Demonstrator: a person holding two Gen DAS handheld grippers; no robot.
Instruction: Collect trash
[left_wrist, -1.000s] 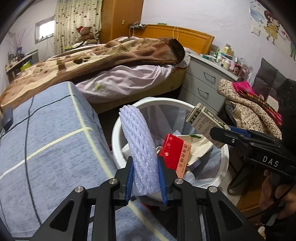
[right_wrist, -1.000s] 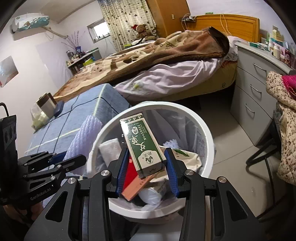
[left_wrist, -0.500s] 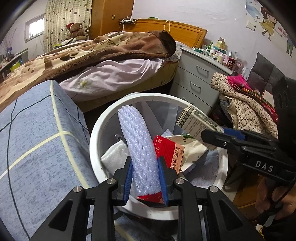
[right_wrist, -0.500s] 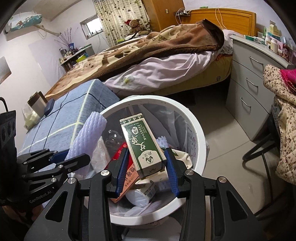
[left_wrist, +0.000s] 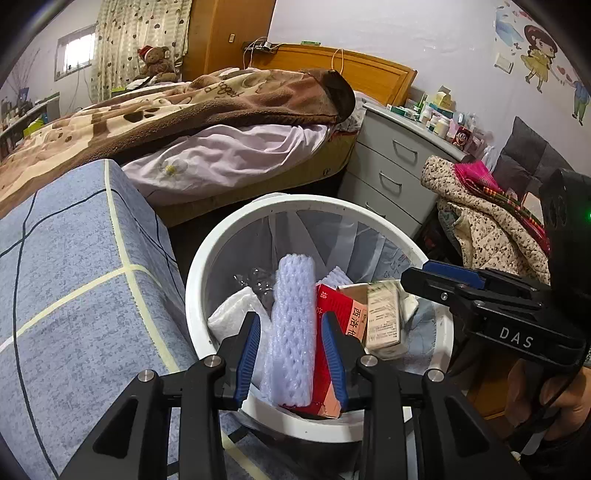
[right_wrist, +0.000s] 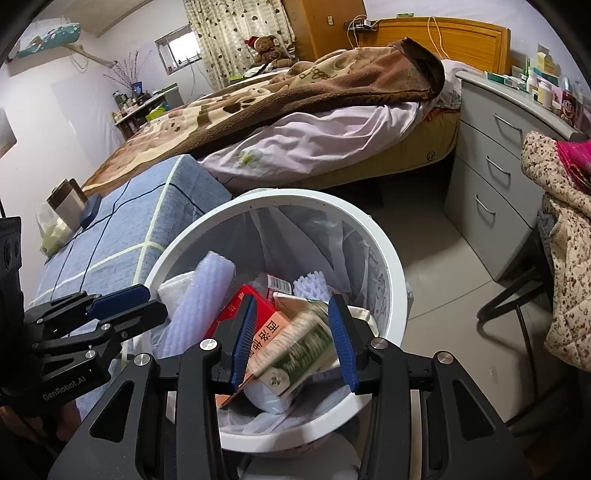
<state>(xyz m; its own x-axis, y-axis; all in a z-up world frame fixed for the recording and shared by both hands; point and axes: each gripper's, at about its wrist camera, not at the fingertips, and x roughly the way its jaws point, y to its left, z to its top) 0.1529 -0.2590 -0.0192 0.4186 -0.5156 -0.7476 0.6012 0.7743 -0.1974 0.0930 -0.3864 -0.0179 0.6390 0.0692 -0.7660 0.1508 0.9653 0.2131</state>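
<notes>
Bare floor (right_wrist: 436, 258) lies right of the white bin (right_wrist: 391, 266), whose rim rings both my parted claws: left claw (left_wrist: 291, 347) flanking the foam sleeve (left_wrist: 291, 332), right claw (right_wrist: 293, 339) around the blurred, seemingly loose green carton (right_wrist: 295, 350).

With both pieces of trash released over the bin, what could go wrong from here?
1. The foam sleeve stands upright between the open fingers of the left hand-held gripper; it may lean over the white bin rim and tip out.
2. The green box is blurred between the open right hand-held gripper fingers; it lands on a piled red box and may slide off.
</notes>
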